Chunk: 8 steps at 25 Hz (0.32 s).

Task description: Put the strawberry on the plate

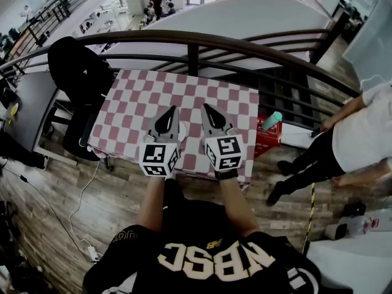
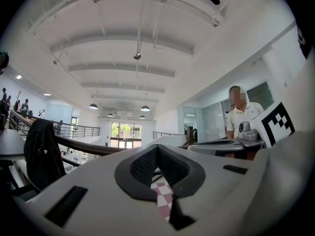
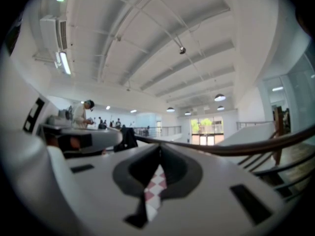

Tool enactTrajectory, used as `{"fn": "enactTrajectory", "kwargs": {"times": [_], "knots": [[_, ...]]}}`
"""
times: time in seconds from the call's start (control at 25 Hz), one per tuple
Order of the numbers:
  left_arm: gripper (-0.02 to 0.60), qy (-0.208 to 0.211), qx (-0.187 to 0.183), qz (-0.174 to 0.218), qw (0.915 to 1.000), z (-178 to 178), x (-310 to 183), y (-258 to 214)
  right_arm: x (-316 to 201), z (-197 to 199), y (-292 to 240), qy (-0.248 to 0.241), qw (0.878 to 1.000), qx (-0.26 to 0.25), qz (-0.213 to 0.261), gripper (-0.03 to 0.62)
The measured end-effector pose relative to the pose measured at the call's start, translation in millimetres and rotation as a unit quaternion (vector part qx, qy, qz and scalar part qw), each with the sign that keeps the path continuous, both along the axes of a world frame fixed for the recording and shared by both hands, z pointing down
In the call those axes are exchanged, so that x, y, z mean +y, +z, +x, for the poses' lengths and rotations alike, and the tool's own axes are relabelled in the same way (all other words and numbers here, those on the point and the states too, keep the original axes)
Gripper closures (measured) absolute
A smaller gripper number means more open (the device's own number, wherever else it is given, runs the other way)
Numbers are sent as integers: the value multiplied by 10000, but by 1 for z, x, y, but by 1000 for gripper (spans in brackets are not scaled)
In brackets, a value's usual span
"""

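I find no strawberry and no plate in any view. My left gripper (image 1: 172,109) and right gripper (image 1: 205,107) hang side by side over the near half of the red-and-white checked tablecloth (image 1: 184,94), tips pointing away from me. Both are shut with nothing between the jaws. In the left gripper view, my left gripper (image 2: 157,148) has its dark pads (image 2: 140,168) meeting at the tip, with a sliver of checked cloth (image 2: 163,198) showing below. The right gripper view shows my right gripper (image 3: 160,149) the same way, over the cloth (image 3: 155,191). The table area under the marker cubes is hidden.
A curved dark railing (image 1: 202,41) runs behind the table. A black chair draped with a jacket (image 1: 79,72) stands at the table's left. A person in a white shirt (image 1: 361,133) stands to the right, near a red box with a teal bottle (image 1: 271,122).
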State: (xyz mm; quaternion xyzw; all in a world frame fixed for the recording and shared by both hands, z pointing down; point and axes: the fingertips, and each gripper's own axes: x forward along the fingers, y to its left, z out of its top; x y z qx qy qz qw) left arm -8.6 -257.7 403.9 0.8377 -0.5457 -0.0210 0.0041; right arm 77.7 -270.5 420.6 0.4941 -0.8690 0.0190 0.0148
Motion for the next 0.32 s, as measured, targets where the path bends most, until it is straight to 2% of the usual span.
{"fn": "enactTrajectory", "kwargs": {"times": [0.32], "knots": [[569, 4, 7, -81, 10000, 4, -12, 4, -10, 3, 4, 25, 10000, 55, -61, 576]]}}
